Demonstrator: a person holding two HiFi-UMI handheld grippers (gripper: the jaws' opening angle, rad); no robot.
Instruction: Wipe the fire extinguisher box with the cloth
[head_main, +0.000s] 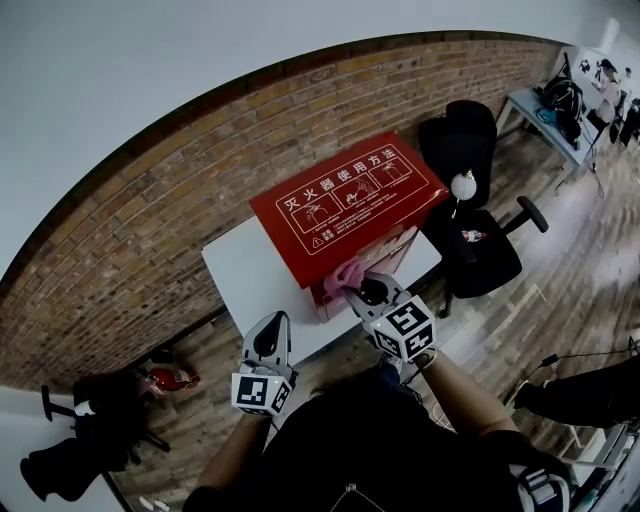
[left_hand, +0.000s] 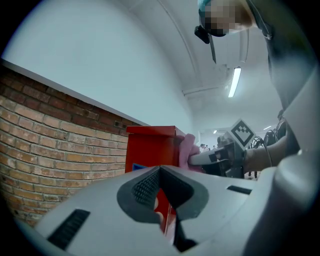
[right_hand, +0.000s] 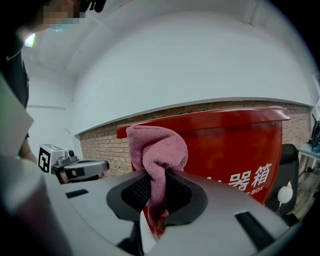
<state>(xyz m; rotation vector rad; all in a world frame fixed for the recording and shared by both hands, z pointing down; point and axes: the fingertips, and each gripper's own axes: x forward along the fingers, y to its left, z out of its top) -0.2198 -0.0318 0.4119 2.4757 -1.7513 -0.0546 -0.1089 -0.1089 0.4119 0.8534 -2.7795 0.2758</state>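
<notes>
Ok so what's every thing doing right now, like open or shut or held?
Fire extinguisher box: closed, standing on the white table.
Cloth: bunched up, pinched in the right gripper, against the box.
Right gripper: shut on the cloth.
Left gripper: shut, empty, apart from the box.

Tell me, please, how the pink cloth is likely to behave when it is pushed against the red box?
Probably floppy: the pink cloth bunches and droops where the right tongs pinch it. Likely light and soft, so it should flatten against the red box rather than push it. Its fuzzy pile may drag a little on the glossy panel.
</notes>
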